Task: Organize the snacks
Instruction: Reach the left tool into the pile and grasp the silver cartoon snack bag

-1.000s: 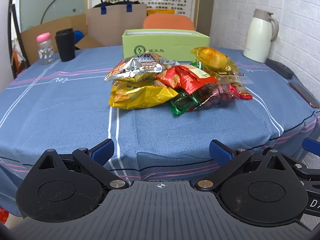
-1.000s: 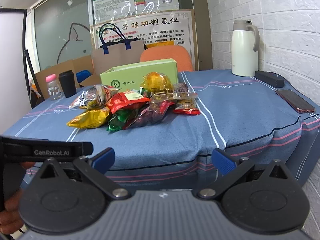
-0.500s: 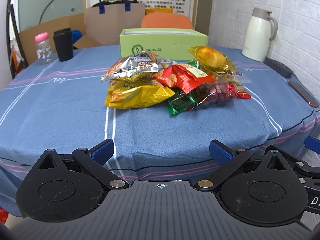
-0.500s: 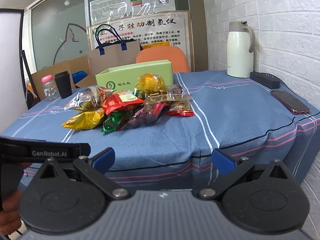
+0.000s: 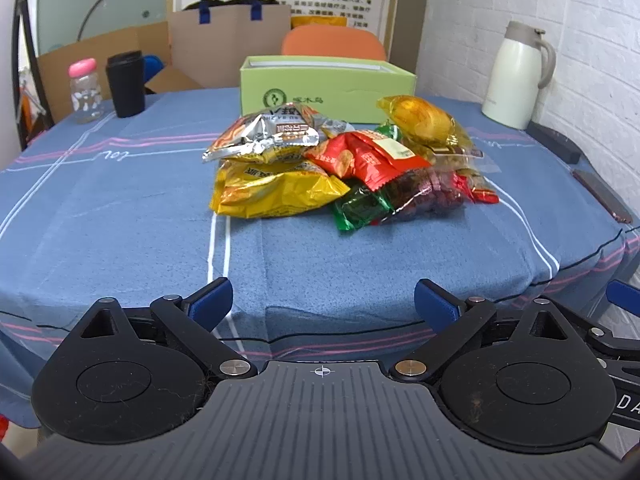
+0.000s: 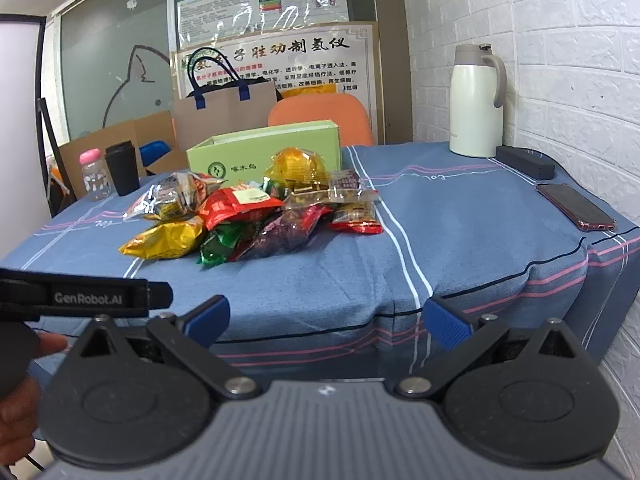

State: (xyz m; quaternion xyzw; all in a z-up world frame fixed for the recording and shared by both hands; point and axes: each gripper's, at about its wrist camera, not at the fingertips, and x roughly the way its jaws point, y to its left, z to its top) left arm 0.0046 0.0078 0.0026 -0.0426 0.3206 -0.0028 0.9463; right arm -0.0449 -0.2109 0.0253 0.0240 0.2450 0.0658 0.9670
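Foil snack packets heaped mid-table on blue cloth, just before open green box. Left gripper, right gripper: both spread wide, empty, short of table edge. Step: approach. Next: reach forward, pinch nearest packet.

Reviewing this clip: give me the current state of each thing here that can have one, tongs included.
left tongs: open, empty, short of the table edge
right tongs: open, empty, short of the table edge
green box: lid off, top open, upright
snack pile: heaped together in front of the box, unsorted
thermos jug: upright, lid closed
black cup: upright, lid on
pink-capped bottle: upright, capped
phone: lying flat
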